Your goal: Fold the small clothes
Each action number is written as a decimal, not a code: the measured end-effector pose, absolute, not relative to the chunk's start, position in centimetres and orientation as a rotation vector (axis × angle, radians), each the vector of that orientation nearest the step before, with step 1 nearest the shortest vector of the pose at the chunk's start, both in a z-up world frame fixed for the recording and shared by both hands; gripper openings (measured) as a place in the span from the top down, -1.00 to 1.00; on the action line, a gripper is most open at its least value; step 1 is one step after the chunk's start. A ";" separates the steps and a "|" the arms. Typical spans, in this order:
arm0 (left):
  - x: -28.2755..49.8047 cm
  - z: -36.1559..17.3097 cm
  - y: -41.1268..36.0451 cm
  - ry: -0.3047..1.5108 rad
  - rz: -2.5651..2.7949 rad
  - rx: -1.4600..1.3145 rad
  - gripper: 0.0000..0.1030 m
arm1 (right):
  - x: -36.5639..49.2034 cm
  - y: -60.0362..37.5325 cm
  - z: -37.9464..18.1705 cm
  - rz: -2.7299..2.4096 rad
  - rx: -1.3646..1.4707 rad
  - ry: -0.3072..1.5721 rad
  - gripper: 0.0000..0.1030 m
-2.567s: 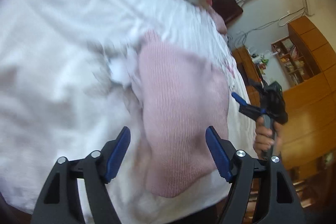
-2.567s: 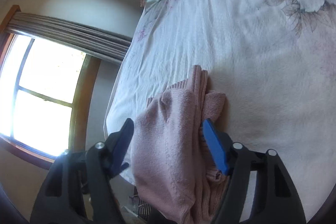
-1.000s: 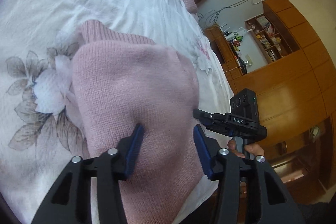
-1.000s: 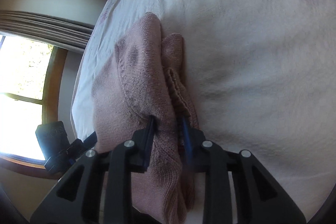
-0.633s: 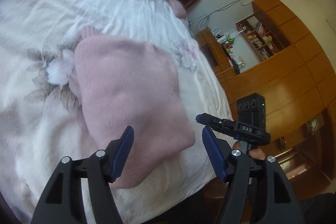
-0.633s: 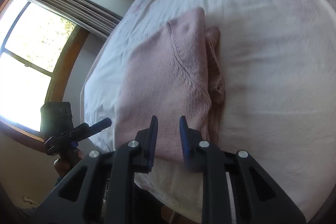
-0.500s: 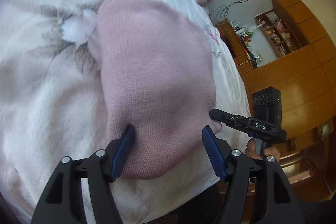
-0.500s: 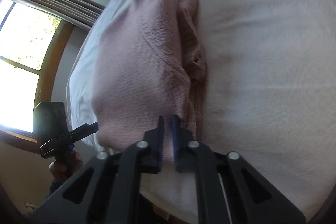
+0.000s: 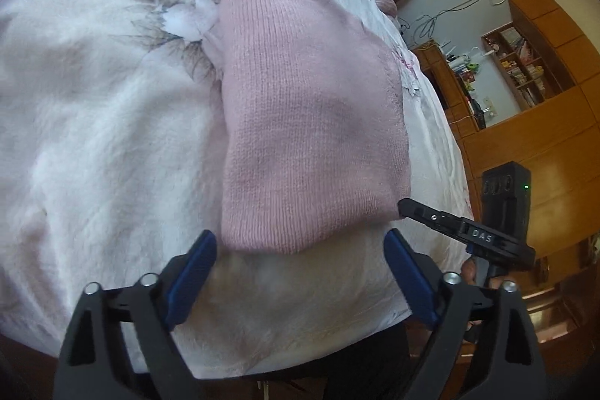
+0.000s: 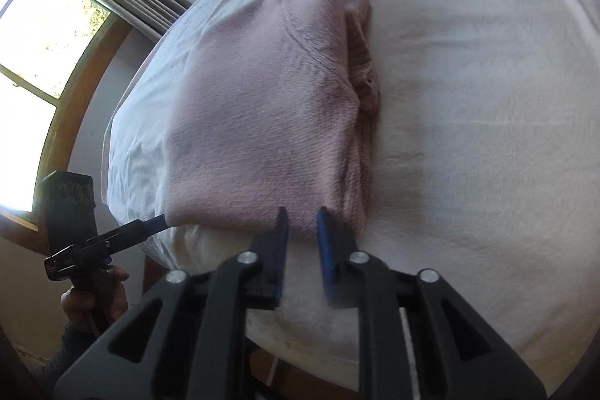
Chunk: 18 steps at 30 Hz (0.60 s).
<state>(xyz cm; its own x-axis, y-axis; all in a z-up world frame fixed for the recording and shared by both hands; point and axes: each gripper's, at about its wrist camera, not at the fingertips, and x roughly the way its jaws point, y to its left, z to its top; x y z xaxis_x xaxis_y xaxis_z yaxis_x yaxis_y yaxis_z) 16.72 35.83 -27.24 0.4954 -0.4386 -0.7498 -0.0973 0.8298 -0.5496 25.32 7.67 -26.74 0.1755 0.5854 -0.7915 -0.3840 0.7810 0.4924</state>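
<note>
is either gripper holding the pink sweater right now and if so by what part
Neither. The left gripper is wide open, short of the folded pink sweater; the right gripper stands narrowly open at its near edge, gripping nothing.

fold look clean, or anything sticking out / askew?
Mostly clean: the pink sweater lies as a flat rectangle on the bed cover. One flaw: a ribbed inner layer bulges out past the top panel along its right edge in the right wrist view, so that side isn't flush. Nothing spilled or damaged.
</note>
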 end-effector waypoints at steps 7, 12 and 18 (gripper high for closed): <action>6.8 -16.2 31.3 0.812 0.004 -0.207 -0.92 | 15.4 8.1 -16.3 0.486 -0.103 0.874 -0.81; 2.2 -11.8 30.0 0.712 0.067 -0.191 -0.92 | 9.4 8.1 -12.1 0.387 -0.161 0.757 -0.88; -2.5 -8.2 28.8 0.723 -0.003 -0.226 -0.92 | 3.4 6.7 -7.9 0.303 -0.195 0.666 -0.94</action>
